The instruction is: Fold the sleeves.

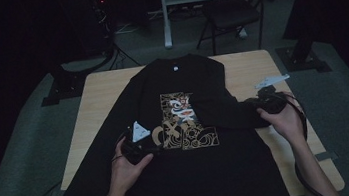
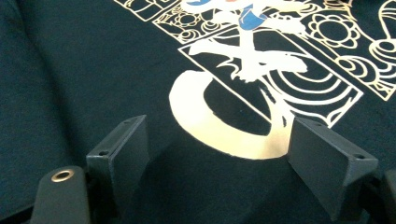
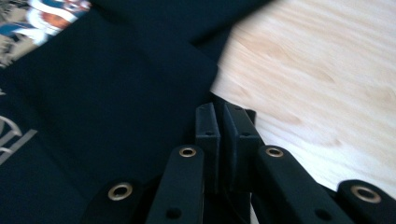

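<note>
A black long-sleeved sweatshirt lies flat on the wooden table, its gold and white print facing up. My left gripper rests on the cloth just left of the print, jaws open. In the left gripper view the left gripper stands wide apart over the print's gold curve, with nothing pinched. The shirt's right sleeve lies pulled across toward the right edge. My right gripper is shut on its end. In the right gripper view the right gripper is pressed together at the edge of the dark sleeve, over bare wood.
The shirt's other sleeve runs diagonally down the table's left side. Bare wood shows at the back corners and along the right edge. Beyond the table stand a dark folding chair and a white post; the floor around is dim.
</note>
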The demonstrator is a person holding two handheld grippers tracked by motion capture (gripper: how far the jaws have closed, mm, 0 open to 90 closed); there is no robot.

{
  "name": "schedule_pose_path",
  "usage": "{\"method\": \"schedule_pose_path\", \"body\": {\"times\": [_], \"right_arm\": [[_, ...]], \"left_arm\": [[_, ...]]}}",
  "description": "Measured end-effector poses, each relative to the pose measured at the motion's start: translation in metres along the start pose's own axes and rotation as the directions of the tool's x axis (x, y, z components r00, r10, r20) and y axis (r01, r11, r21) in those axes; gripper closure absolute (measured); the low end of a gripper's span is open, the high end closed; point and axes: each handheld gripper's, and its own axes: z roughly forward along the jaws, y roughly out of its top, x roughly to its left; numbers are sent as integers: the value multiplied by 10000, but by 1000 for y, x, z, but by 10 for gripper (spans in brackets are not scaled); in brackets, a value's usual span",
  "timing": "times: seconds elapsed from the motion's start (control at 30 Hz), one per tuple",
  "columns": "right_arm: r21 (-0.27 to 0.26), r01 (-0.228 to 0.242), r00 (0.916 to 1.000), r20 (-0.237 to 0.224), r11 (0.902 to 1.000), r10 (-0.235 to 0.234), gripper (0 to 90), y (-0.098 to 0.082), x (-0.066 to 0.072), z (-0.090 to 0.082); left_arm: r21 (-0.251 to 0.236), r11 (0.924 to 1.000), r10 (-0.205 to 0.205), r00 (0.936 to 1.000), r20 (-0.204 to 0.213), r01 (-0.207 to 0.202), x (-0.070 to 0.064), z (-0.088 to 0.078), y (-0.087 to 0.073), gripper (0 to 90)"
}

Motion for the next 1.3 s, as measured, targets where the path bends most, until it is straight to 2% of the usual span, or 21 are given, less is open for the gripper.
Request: {"method": "schedule_pose_path", "body": {"times": [0.27, 0.43, 0.47, 0.5, 0.57, 0.6, 0.7, 0.8, 1.03, 1.1, 1.2, 1.23, 1.3], "right_arm": [[-304, 985, 9939, -461, 9947, -999, 850, 23, 38, 2], [-272, 1678, 9816, -873, 9854, -1696, 851, 37, 64, 10], [-268, 1789, 9789, -952, 9835, -1807, 851, 39, 68, 11], [-264, 1886, 9763, -1026, 9817, -1903, 851, 42, 73, 12], [-300, 2103, 9698, -1199, 9772, -2124, 851, 47, 83, 15], [-299, 2198, 9668, -1266, 9751, -2218, 850, 49, 89, 16], [-319, 2605, 9533, -1500, 9650, -2623, 851, 55, 106, 21], [-304, 2994, 9390, -1678, 9536, -3002, 851, 61, 124, 26], [-444, 3680, 9005, -2319, 9288, -3678, 851, 73, 165, 36], [-500, 3847, 8871, -2558, 9217, -3841, 851, 75, 178, 40], [-577, 4150, 8651, -2841, 9080, -4135, 851, 77, 197, 45], [-608, 4235, 8575, -2949, 9038, -4216, 851, 78, 203, 46], [-637, 4386, 8435, -3150, 8964, -4351, 851, 79, 215, 50]], "left_arm": [[-125, 9995, -278, 9992, -289, 274, 7, -4, -1, 219], [-185, 9980, -612, 9968, -507, 604, 20, -10, -7, 218], [-202, 9966, -806, 9956, -485, 797, 25, -11, -10, 218], [-189, 9927, -1197, 9921, -372, 1191, 31, -13, -14, 218], [-558, 9797, -1934, 9811, -75, 1927, 41, -19, -17, 219], [-676, 9764, -2065, 9784, -130, 2052, 43, -21, -18, 218], [-510, 9793, -1977, 9796, -369, 1958, 44, -21, -18, 219], [-416, 9810, -1911, 9807, -402, 1895, 43, -20, -18, 219], [-331, 9779, -2080, 9770, -470, 2066, 45, -20, -19, 219], [-278, 9774, -2106, 9768, -392, 2096, 46, -20, -19, 218], [-269, 9719, -2345, 9719, -200, 2339, 49, -21, -19, 218], [-146, 9710, -2390, 9708, -210, 2387, 50, -22, -19, 219], [10, 9724, -2329, 9713, -490, 2332, 51, -25, -19, 218]]}}
